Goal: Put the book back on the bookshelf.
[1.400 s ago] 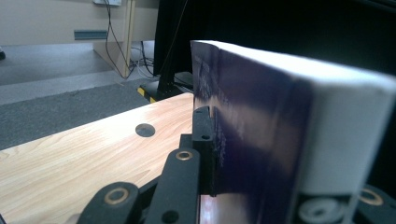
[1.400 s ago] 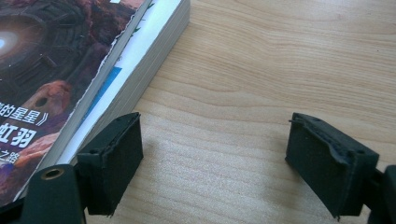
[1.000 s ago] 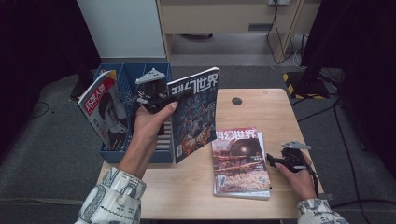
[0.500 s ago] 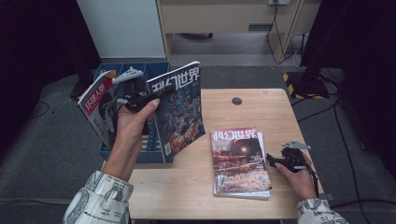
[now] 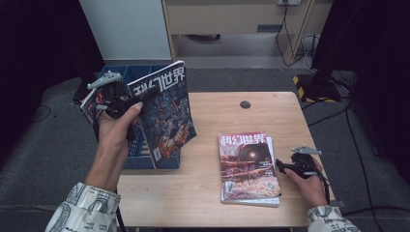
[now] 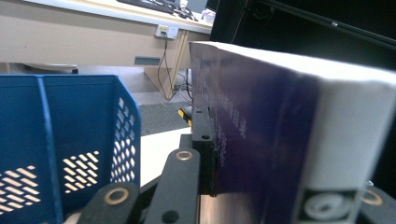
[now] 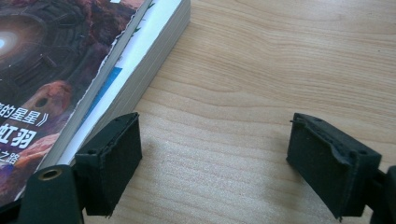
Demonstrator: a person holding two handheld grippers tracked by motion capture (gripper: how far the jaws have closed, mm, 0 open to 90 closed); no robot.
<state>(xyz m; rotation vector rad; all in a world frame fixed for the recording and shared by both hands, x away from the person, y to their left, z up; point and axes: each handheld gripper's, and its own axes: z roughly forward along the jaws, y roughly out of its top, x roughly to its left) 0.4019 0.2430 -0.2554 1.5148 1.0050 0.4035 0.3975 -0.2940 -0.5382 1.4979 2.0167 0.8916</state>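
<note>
Clearly, held magazine (image 5: 167, 113) cover reads "科幻世界".

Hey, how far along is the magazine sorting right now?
Done: at least one magazine already stands in the blue rack. In hand: the left gripper is shut on a dark-covered magazine, held upright beside the rack and not yet in a slot. Left: a stack of magazines lies on the table, with the right gripper open beside it, holding nothing.
</note>
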